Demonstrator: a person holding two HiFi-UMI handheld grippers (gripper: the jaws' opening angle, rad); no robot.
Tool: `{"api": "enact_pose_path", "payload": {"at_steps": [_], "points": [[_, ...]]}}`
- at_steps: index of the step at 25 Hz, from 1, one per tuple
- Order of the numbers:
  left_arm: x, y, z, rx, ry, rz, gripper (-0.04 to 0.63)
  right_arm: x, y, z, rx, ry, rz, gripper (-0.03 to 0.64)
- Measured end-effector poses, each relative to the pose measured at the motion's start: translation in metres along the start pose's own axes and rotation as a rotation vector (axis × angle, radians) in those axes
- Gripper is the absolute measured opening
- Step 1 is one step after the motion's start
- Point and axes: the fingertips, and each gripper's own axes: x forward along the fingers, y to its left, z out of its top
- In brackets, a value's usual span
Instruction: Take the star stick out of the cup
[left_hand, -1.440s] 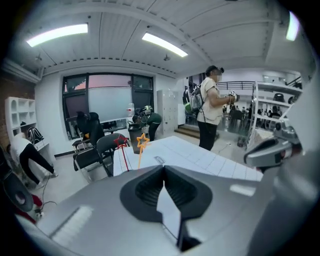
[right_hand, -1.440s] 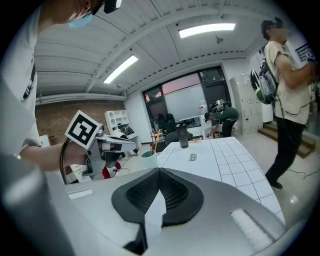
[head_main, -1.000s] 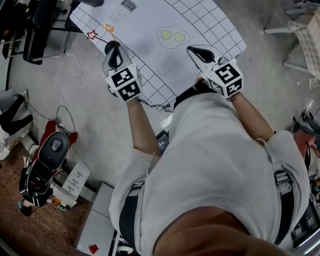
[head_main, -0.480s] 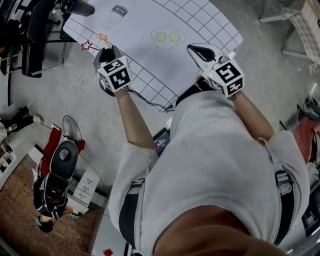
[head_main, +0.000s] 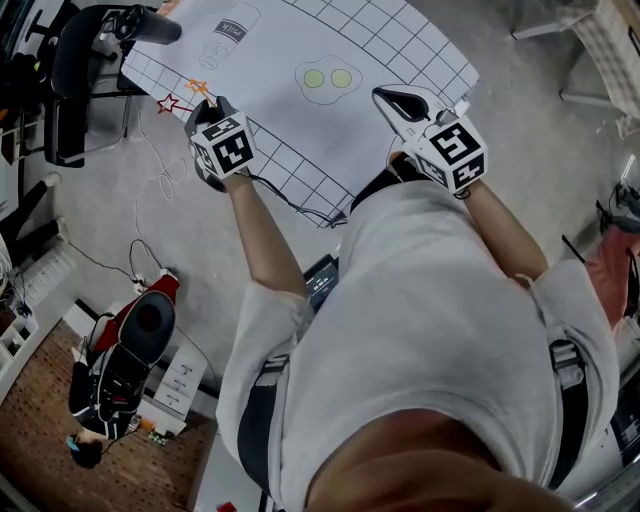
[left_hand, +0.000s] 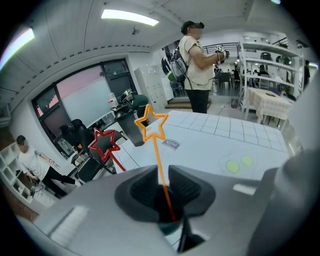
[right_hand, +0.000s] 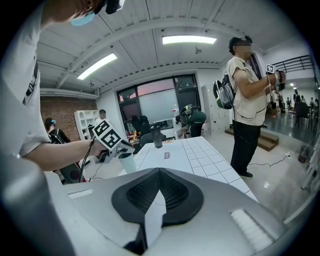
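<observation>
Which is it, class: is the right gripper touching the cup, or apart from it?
Apart. The right gripper view shows the cup standing far across the gridded table, well beyond the right gripper, whose jaws are shut on nothing.

- From our head we look steeply down over our own shoulders at the table (head_main: 290, 35).
- Our left gripper view sits close along its jaws, facing across the table.
- Our right gripper view faces left, taking in the left gripper (right_hand: 125, 148) and the same table.
</observation>
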Motion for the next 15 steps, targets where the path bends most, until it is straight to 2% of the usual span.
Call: {"api": "enact_pose_path", "payload": {"at_steps": [1, 2, 9, 15], "points": [[-0.001, 0.002, 0.002, -0.001, -0.01, 0.007, 0.038, 0.0, 0.0, 0.0, 0.0, -0.001, -0.001, 0.0], [-0.004, 0.004, 0.005, -0.004, -0.027, 0.015, 0.021, -0.001, -0.001, 0.001, -0.001, -0.002, 0.0, 0.0], [-0.031, 0.012, 0.03, -0.015, -0.177, 0.074, 0.018, 0.001, 0.002, 0.004, -0.005, -0.013, 0.016, 0.0], [-0.07, 0.012, 0.052, -0.041, -0.298, 0.086, 0.018, 0.006, 0.01, 0.01, -0.022, -0.021, 0.053, 0.0]]}}
